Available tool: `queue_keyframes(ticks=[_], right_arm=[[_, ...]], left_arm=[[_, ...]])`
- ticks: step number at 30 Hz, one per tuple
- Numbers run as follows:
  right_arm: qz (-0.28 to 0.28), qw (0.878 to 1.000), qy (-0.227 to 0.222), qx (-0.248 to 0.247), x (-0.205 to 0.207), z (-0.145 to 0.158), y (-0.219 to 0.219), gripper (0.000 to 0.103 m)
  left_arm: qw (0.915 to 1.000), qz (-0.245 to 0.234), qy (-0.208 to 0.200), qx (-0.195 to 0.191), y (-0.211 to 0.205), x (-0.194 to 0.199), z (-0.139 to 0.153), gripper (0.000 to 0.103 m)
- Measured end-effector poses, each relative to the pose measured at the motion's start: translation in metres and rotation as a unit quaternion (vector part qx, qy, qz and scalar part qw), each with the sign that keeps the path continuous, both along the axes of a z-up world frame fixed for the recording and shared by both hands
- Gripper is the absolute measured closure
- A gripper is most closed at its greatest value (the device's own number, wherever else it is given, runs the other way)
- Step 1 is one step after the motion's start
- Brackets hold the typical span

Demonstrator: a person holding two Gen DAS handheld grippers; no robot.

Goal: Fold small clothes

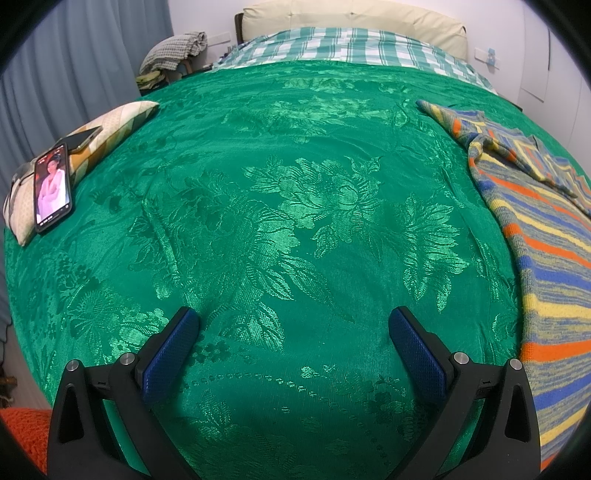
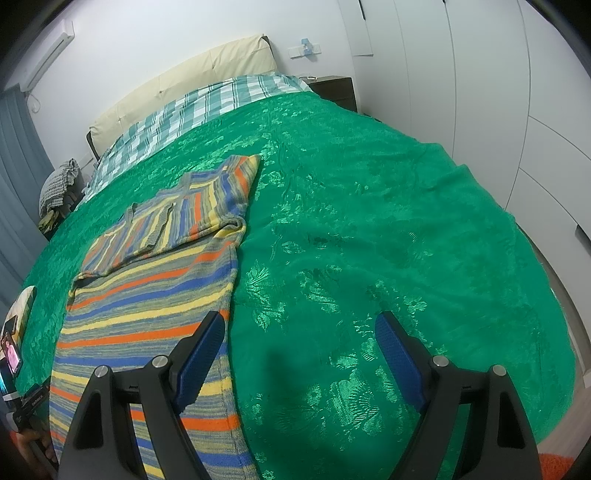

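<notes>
A striped knit sweater [image 2: 155,291] in orange, blue, yellow and grey lies flat on the green bedspread [image 2: 369,240], its upper part and sleeve doubled over its body. In the left wrist view the sweater [image 1: 546,266] fills the right edge. My left gripper [image 1: 293,314] hovers open over bare green bedspread [image 1: 258,184], left of the sweater, nothing between its blue pads. My right gripper [image 2: 299,317] is open too, above the sweater's right edge; its left finger [image 2: 201,354] overlaps the knit, its right finger [image 2: 397,354] is over the bedspread.
A phone [image 1: 53,188] with a lit screen leans on a patterned pillow [image 1: 107,129] at the bed's left edge. A checked duvet [image 1: 351,46] and cream headboard [image 1: 351,16] lie at the far end. A dark nightstand [image 2: 334,90] and white wardrobe [image 2: 498,92] stand on the right.
</notes>
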State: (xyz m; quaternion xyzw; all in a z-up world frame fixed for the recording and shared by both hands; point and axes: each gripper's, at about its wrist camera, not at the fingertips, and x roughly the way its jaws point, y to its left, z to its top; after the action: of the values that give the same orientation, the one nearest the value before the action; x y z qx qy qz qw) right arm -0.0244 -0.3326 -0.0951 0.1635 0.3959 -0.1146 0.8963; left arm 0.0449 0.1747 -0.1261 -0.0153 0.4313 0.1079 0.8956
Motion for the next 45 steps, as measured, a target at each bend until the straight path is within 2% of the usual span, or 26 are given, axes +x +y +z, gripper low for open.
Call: queue_keyframes(ticks=[45], right_arm=[[0.0, 1.0, -0.001, 0.0, 0.0007, -0.0033, 0.0026, 0.02]], left_arm=[[1.0, 0.0, -0.001, 0.001, -0.0001, -0.0002, -0.0001, 0.001]])
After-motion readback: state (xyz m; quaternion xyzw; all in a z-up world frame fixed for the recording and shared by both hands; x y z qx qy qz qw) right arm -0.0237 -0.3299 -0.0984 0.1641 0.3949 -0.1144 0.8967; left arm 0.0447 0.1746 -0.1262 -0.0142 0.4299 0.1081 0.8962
